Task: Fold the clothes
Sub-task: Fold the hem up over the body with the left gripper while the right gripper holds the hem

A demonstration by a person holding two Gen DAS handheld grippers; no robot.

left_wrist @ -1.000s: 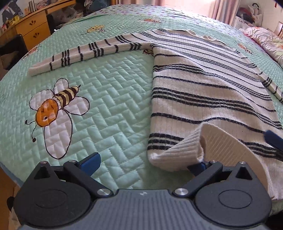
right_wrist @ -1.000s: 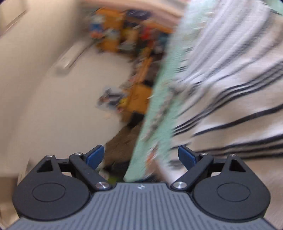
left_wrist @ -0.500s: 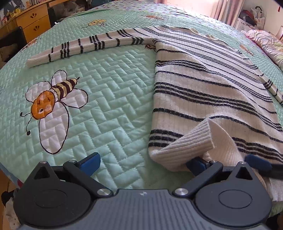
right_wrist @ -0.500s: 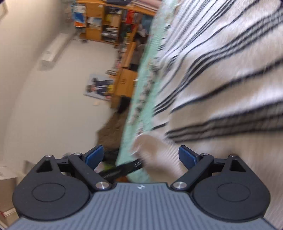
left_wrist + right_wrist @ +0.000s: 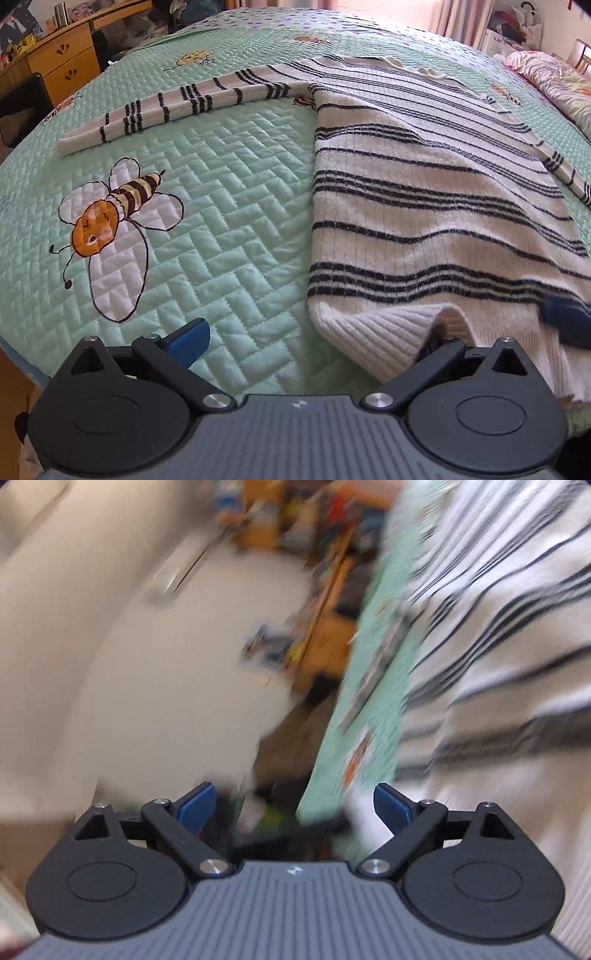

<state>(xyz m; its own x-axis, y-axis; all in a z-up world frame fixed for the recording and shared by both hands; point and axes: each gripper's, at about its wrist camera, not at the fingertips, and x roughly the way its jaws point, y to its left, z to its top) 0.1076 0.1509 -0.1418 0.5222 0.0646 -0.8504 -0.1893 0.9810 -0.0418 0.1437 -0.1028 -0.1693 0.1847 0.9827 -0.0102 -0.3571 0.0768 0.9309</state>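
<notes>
A white sweater with black stripes (image 5: 424,206) lies spread on a green quilted bedspread (image 5: 229,206), one sleeve (image 5: 177,107) stretched out to the left. My left gripper (image 5: 310,338) is open at the sweater's near left corner. Its left pad (image 5: 188,338) is bare over the quilt, and the ribbed hem (image 5: 388,332) drapes over its right finger. A blue pad (image 5: 565,317) of the right gripper rests on the sweater at the right edge. The right wrist view is blurred and rolled sideways: my right gripper (image 5: 293,805) is open, with the sweater (image 5: 498,664) alongside its right finger.
A wooden desk with drawers (image 5: 62,62) stands beyond the bed's far left corner. Pink bedding (image 5: 554,77) lies at the far right. The bed's near edge (image 5: 22,358) runs just left of my left gripper. Shelves and a pale wall (image 5: 92,646) show in the right wrist view.
The raised flap of hem has sunk and now lies low over my left gripper's right finger. The right gripper's view has swung and blurred; its jaws stayed wide.
</notes>
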